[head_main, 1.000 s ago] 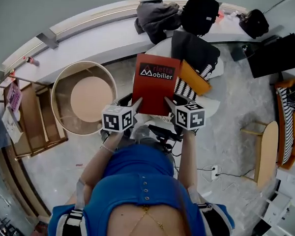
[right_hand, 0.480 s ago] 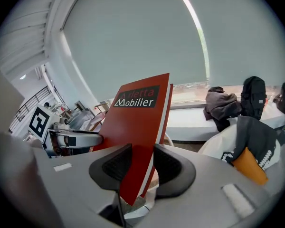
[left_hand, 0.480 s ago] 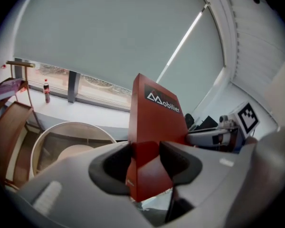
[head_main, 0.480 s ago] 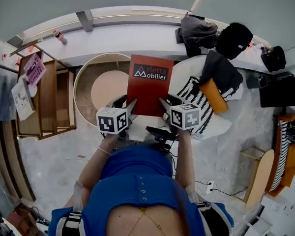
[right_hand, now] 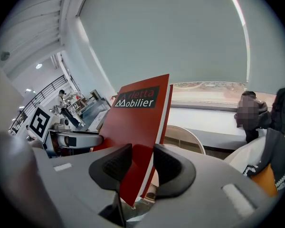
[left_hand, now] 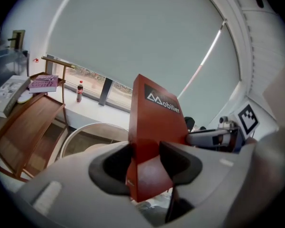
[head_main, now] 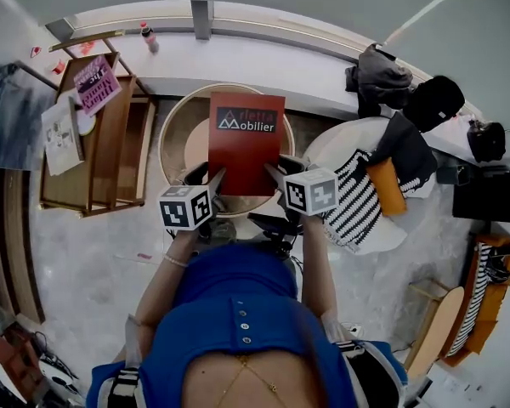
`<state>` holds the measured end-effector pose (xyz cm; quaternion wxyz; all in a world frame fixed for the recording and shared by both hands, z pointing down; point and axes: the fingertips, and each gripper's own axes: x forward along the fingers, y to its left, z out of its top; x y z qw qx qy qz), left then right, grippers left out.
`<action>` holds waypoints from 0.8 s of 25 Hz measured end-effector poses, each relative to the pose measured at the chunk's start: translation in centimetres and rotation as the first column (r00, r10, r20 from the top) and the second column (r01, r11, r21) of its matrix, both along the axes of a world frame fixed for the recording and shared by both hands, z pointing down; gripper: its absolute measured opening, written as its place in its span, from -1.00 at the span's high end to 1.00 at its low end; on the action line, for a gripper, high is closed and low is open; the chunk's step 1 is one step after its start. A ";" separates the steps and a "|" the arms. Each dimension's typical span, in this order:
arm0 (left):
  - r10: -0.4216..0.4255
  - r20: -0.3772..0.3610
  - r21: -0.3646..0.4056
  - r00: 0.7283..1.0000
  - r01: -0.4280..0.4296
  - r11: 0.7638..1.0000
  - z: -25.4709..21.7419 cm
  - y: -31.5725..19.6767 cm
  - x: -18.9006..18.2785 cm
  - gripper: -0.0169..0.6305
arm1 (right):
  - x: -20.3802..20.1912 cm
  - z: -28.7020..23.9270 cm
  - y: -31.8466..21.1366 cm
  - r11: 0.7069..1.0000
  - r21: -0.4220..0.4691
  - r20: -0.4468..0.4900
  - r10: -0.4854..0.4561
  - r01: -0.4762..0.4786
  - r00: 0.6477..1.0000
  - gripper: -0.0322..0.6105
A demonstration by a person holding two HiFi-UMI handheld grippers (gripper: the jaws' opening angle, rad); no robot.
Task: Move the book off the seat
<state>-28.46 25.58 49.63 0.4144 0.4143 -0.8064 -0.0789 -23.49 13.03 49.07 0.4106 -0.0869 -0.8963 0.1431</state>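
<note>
A red book (head_main: 242,143) with a "Mobilier" label is held up off everything, its lower corners gripped from both sides. My left gripper (head_main: 214,178) is shut on its lower left corner, seen close in the left gripper view with the book (left_hand: 154,127) wedged between the pads of the left gripper (left_hand: 146,160). My right gripper (head_main: 272,173) is shut on the lower right corner; in the right gripper view the book (right_hand: 140,122) stands tilted between the pads of the right gripper (right_hand: 142,167). The book hangs over a round wooden table (head_main: 180,134). The white seat (head_main: 344,138) lies to the right.
On the seat lie a striped cushion (head_main: 357,201), an orange cushion (head_main: 385,185) and dark clothing (head_main: 406,150). A wooden shelf rack (head_main: 110,143) with magazines stands at the left. A bottle (head_main: 147,34) and bags (head_main: 433,100) sit on the long white ledge.
Both grippers have carried the book leftward, from above the white seat to above the round wooden table. The seat now lies further right in the head view.
</note>
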 end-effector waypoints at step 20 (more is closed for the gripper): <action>-0.096 -0.021 0.011 0.995 0.096 0.995 0.6 5.3 -1.4 0.38 | -2.8 0.4 4.8 0.992 0.020 -0.006 -0.124 0.124 0.992 0.47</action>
